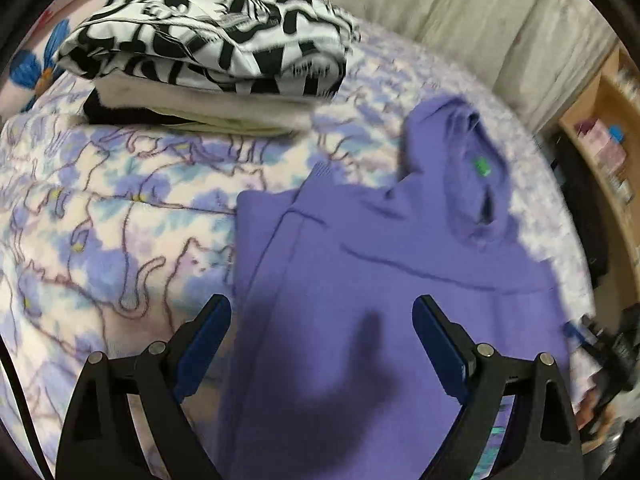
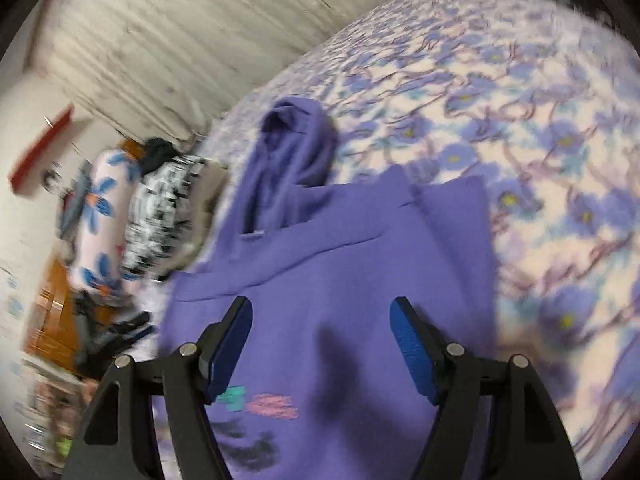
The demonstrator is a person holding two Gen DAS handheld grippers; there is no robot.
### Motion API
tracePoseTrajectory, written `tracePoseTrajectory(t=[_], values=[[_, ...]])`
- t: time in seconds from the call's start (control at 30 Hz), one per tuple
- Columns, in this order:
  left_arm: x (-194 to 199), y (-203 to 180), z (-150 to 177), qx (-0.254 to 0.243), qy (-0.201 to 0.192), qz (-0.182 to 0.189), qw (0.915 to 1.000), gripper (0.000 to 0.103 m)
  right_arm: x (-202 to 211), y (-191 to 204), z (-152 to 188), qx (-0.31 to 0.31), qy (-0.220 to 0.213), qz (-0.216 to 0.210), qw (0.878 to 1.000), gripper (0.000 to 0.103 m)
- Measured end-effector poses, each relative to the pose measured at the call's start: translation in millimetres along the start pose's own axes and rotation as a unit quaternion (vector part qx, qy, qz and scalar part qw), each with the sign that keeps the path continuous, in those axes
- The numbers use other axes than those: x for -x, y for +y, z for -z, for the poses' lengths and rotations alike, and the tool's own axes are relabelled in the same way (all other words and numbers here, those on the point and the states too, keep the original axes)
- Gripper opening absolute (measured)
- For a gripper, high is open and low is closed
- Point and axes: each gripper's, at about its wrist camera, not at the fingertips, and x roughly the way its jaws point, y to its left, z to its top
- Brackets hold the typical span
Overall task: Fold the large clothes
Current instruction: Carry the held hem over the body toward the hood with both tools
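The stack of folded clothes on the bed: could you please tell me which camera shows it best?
The left wrist view shows the stack of folded clothes best: it sits large and fairly sharp, black-and-white printed garment on top, paler layers visible beneath. In the right wrist view the stack is small, blurred and near the left edge.

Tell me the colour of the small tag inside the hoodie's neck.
Green, on the purple hoodie; its neck tag shows best in the left wrist view.

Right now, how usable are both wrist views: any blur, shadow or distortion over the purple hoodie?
Left wrist: motion smear, purple hoodie readable, a dark shadow between the open left gripper fingers. Right wrist: heavier smear, stack of folded clothes streaked, shadow under the open right gripper. Fisheye bends the bed cover.
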Motion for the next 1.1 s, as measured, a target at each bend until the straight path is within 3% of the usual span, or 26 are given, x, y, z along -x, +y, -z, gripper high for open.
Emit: tracePoseTrajectory(t=[0.3,0.43,0.47,0.5,0.57,0.6,0.63,0.67,0.8,0.93,1.03,1.1], values=[[-33,-15,-14,-0.092,-0.014,-0.05,0.9944,0.086,-31,10,-27,0.094,-0.02,0.095,0.991,0.071],[-40,-23,-23,-0.112,-0.014,-0.053,0.9921,0.071,-50,9,-42,0.108,-0.009,0.123,0.986,0.071],[-42,-24,-24,-0.117,-0.015,-0.052,0.9916,0.057,-57,9,-43,0.113,-0.001,0.129,0.985,0.07],[-44,-26,-25,-0.122,-0.014,-0.052,0.991,0.049,-63,9,-43,0.117,0.009,0.134,0.984,0.067],[-48,-28,-25,-0.128,-0.011,-0.065,0.9896,0.023,-73,9,-40,0.126,0.024,0.156,0.979,0.04],[-47,-28,-25,-0.129,-0.015,-0.071,0.989,0.017,-73,11,-38,0.134,0.017,0.174,0.975,0.03],[-45,-29,-24,-0.129,-0.021,-0.074,0.9886,0.012,-70,12,-36,0.137,0.012,0.181,0.974,0.013],[-43,-31,-23,-0.126,-0.03,-0.075,0.9887,0.009,-66,12,-35,0.134,0.003,0.176,0.975,0.012],[-8,-34,-26,-0.111,-0.087,-0.073,0.9873,0.008,-22,10,-37,0.103,-0.065,0.145,0.982,0.01],[15,-39,-40,-0.089,-0.119,-0.053,0.9876,0.008,7,12,-51,0.074,-0.112,0.121,0.984,0.01],[6,-40,-50,-0.075,-0.12,-0.054,0.9884,0.008,-4,8,-62,0.062,-0.111,0.13,0.983,0.01],[-18,-34,-52,-0.064,-0.095,-0.063,0.9914,0.008,-27,-4,-65,0.046,-0.079,0.151,0.984,0.01]])
